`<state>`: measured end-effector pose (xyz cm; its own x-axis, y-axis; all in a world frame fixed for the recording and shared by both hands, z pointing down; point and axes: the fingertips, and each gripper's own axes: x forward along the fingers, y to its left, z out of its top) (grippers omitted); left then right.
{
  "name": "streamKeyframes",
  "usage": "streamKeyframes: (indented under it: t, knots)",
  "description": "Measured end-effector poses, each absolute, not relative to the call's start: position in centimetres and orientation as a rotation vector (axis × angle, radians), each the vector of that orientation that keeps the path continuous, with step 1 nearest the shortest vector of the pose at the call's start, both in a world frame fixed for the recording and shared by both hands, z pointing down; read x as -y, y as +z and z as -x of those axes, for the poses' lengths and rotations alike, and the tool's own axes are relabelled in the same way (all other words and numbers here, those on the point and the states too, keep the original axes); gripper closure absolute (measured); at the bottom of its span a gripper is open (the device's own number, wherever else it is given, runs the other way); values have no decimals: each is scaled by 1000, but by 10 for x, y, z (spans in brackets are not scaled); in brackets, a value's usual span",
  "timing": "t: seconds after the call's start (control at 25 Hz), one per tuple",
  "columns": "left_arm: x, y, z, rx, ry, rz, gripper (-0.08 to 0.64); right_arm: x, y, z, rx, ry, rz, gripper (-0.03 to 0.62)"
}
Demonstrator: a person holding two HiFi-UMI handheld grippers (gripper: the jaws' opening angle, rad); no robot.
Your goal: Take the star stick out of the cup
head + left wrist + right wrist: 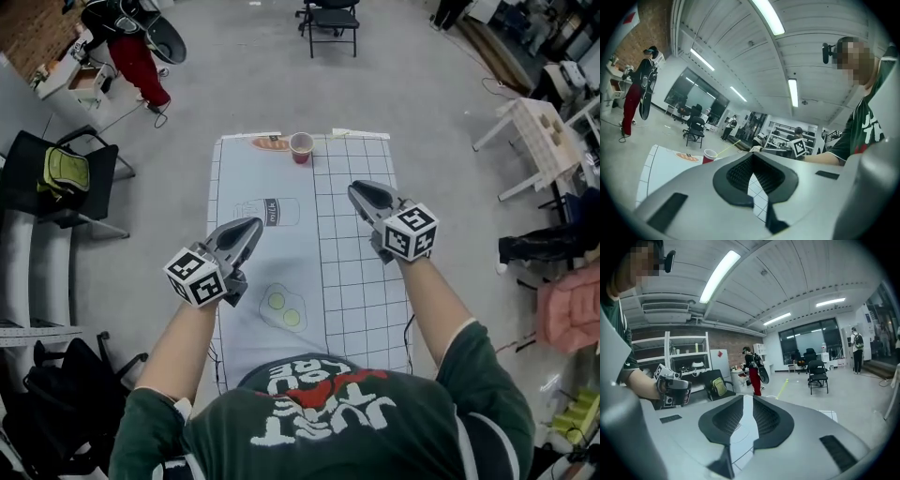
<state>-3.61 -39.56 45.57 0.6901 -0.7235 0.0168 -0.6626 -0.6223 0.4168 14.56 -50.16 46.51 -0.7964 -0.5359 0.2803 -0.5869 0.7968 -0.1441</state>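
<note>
Green sleeves fill the frame's bottom. Left claw (253, 227) and right claw (357, 191), both narrowed to closed and empty, hover mid-frame above the counter (361, 281). At its upper edge stands the red cup (301, 147), star stick (725, 149) slanting out.

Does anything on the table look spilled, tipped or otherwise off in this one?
Nothing stands out. The red cup stands upright at the far end of the mat, a thin stick leans out of it, and nothing is spilled. The left gripper and right gripper hover over the mat, holding nothing.
</note>
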Motion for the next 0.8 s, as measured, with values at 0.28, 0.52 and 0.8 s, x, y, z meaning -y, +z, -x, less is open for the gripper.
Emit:
streamKeyframes:
  t: [0.28, 0.52, 0.8]
  knots:
    - [483, 493, 38, 1077, -203, -2497, 554, 585, 516, -122, 2726, 354, -865, 476]
    - [534, 536, 36, 1060, -198, -2465, 554, 638, 555, -100, 2723, 364, -864, 466]
    - [570, 568, 28, 1034, -212, -2475, 554, 672, 590, -77, 2730, 329, -822, 465]
